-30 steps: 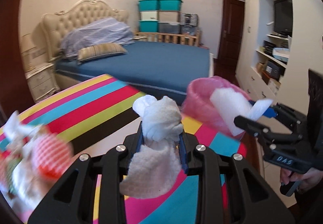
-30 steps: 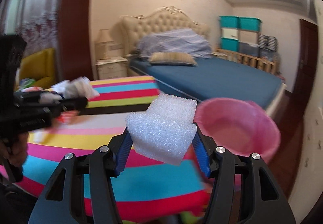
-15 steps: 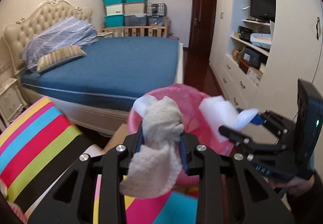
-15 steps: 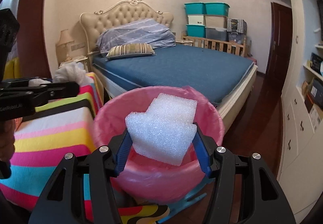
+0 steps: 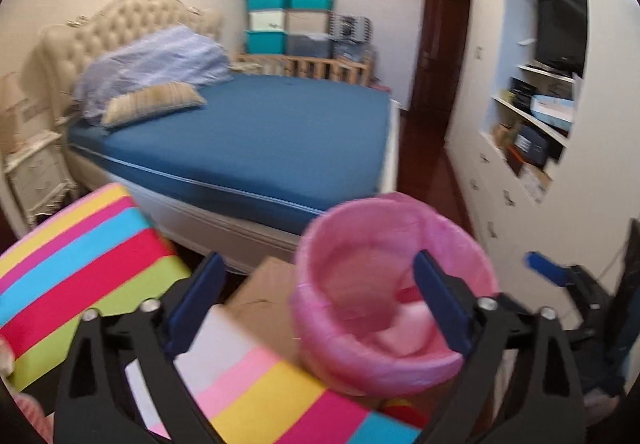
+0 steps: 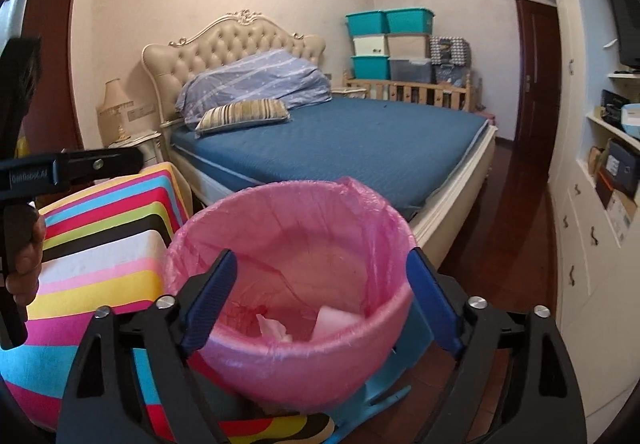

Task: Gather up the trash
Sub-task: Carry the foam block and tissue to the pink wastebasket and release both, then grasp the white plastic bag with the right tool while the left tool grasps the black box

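A pink-lined trash bin (image 6: 288,356) stands beside the striped table, close below both grippers. Inside it lie a white foam piece (image 6: 336,320) and a crumpled white tissue (image 6: 272,326). In the left wrist view the bin (image 5: 384,364) is blurred, with pale trash (image 5: 404,332) at its bottom. My right gripper (image 6: 321,255) hangs over the bin's mouth, its jaws opening wide with nothing between them. My left gripper (image 5: 318,258) is over the bin's left rim, jaws also opening and holding nothing. Each gripper shows at the edge of the other's view: the left (image 6: 80,167), the right (image 5: 544,268).
The striped tablecloth (image 5: 80,264) (image 6: 100,256) covers the table left of the bin. A cardboard box (image 5: 260,296) sits between them. A blue bed (image 6: 360,139) lies behind, a white wall unit (image 6: 592,203) at right, dark wood floor (image 6: 512,228) between. A blue plastic thing (image 6: 380,392) lies under the bin.
Both grippers have opened. The white cloth has left the left gripper and the foam piece the right one; both now lie in the bin. The left view has swung slightly.
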